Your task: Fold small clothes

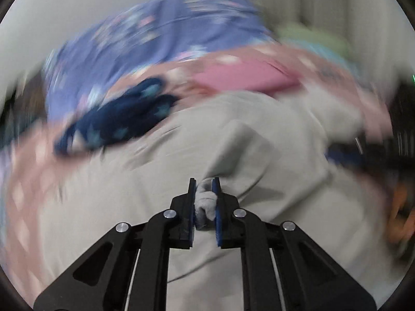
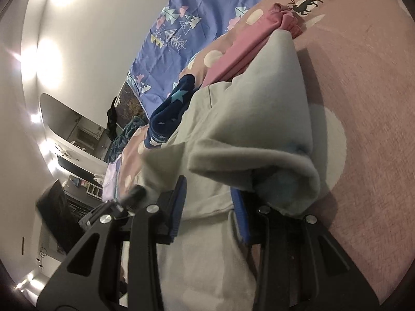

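Clearly the work is mid-fold, with both tongs on the same pale grey garment (image 1: 259, 155), which lies on a bed covered by a dusty-pink spotted blanket (image 2: 363, 103). The left tongs (image 1: 205, 194) are clenched on a small bunched wad of the grey cloth: the blue pads stand close together with the fabric squeezed between them. That view is heavily smeared, so finer detail of the hem cannot be read.

The right tongs (image 2: 207, 202) stand partly apart, with grey cloth filling the gap between the pads and a rolled fold of it draping over the right-hand pad. Whether those pads actually press the cloth cannot be told from this view; the fabric hides the contact.

The garment's long axis runs away from both tongs, toward the far side of the bed, where its far end lies against a pink garment (image 2: 246, 51). A dark blue star-print garment (image 2: 171, 111) sits just beside the grey one, and a purple quilt printed with trees (image 2: 194, 26) lies beyond, along the far edge of the bed.

Since each pair of tongs sits at the near end of the cloth, neither hand looks clearly nearer to the far end. The coming move likely turns on carrying this near edge forward along that long axis, over the body of the garment. The risk, as a judgement, is uneven travel, which would skew the fold.
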Motion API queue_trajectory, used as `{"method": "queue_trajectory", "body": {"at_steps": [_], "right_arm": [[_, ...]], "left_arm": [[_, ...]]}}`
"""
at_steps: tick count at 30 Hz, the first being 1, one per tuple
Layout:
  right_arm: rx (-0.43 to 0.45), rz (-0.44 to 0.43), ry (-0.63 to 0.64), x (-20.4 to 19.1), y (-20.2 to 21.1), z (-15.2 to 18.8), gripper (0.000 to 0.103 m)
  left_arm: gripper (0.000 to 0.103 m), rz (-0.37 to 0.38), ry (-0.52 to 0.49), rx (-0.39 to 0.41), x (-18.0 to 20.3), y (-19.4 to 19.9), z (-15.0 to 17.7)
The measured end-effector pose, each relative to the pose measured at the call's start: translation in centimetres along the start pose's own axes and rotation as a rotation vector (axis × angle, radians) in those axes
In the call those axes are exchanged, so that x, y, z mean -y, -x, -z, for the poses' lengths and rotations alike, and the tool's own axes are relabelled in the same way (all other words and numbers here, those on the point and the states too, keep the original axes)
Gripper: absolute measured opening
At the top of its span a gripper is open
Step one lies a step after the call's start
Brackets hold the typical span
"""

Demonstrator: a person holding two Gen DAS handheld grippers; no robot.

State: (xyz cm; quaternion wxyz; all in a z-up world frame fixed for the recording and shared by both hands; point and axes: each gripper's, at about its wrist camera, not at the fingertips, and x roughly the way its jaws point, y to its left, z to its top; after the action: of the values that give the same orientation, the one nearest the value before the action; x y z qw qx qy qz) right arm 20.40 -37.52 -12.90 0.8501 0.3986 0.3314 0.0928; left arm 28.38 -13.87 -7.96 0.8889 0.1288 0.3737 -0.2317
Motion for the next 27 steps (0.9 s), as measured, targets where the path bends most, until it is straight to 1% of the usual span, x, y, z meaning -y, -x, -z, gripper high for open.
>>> {"method": "queue_trajectory", "body": {"at_steps": [1,2,3,4,5,6,7,9,11,12,13,15,17,18,19,21,23,24,25,27], "right_arm": [[0.001,0.010,0.015,-0.2,-0.1,0.1,0.037],[0.004,0.024,0.034,-0.5,-0.1,0.2,0.037],[0.005,0.029,0.045,-0.7,-0.2,0.3,0.040],[0.007,0.039,0.063,-1.0,-0.3,0.4,0.041],[0.009,0.051,0.082,-1.3,-0.3,0.6,0.041],[0.010,0.056,0.091,-1.4,-0.3,0.6,0.042],[0.012,0.064,0.106,-1.6,-0.4,0.7,0.043],[0.014,0.078,0.127,-1.9,-0.5,0.9,0.044],[0.016,0.089,0.140,-2.0,-0.6,1.0,0.044],[0.017,0.094,0.149,-2.1,-0.6,1.0,0.045],[0.019,0.095,0.156,-2.2,-0.7,1.1,0.045],[0.026,0.088,0.175,-2.5,-0.6,1.2,0.047],[0.035,0.048,0.195,-3.0,-0.2,1.3,0.047],[0.035,0.021,0.212,-3.3,0.0,1.3,0.043],[0.031,-0.003,0.232,-3.7,0.1,1.4,0.037],[0.004,-0.040,0.291,-4.6,-0.1,1.7,0.032],[-0.048,-0.051,0.370,-5.9,-1.0,2.7,0.031],[-0.075,-0.026,0.420,-6.5,-1.7,3.3,0.031],[-0.087,0.011,0.446,-6.8,-2.2,3.6,0.031],[-0.107,0.127,0.455,-6.8,-3.5,3.9,0.031]], "left_arm": [[0.014,0.022,0.119,-0.011,-2.6,-0.3,0.3],[0.017,0.021,0.168,-0.022,-3.7,-0.6,0.7],[0.026,0.018,0.218,-0.042,-4.9,-1.0,1.1],[0.034,0.050,0.260,-0.057,-5.7,-1.4,1.7],[0.054,0.108,0.301,-0.065,-6.2,-1.8,2.2],[0.067,0.146,0.323,-0.075,-6.3,-2.0,2.7],[0.067,0.166,0.330,-0.091,-6.1,-2.4,3.1],[0.068,0.139,0.306,-0.106,-5.5,-3.2,3.3],[0.068,0.117,0.269,-0.094,-4.6,-3.6,2.9],[0.067,0.115,0.264,-0.093,-4.4,-3.8,2.7],[0.061,0.109,0.247,-0.091,-4.1,-4.0,2.3],[0.010,0.087,0.205,-0.094,-3.6,-4.1,1.6],[0.006,0.103,0.209,-0.085,-3.7,-3.8,0.9],[0.006,0.115,0.213,-0.056,-3.8,-3.1,0.4],[0.006,0.109,0.209,-0.034,-3.8,-2.6,-0.2],[0.005,0.097,0.212,0.024,-4.2,-0.6,-1.6],[0.005,0.089,0.215,0.088,-4.9,1.7,-2.9],[0.005,0.082,0.215,0.113,-5.2,2.6,-3.6],[0.005,0.064,0.217,0.154,-5.9,4.4,-4.3],[0.005,0.031,0.212,0.204,-7.0,6.7,-5.0]]}}
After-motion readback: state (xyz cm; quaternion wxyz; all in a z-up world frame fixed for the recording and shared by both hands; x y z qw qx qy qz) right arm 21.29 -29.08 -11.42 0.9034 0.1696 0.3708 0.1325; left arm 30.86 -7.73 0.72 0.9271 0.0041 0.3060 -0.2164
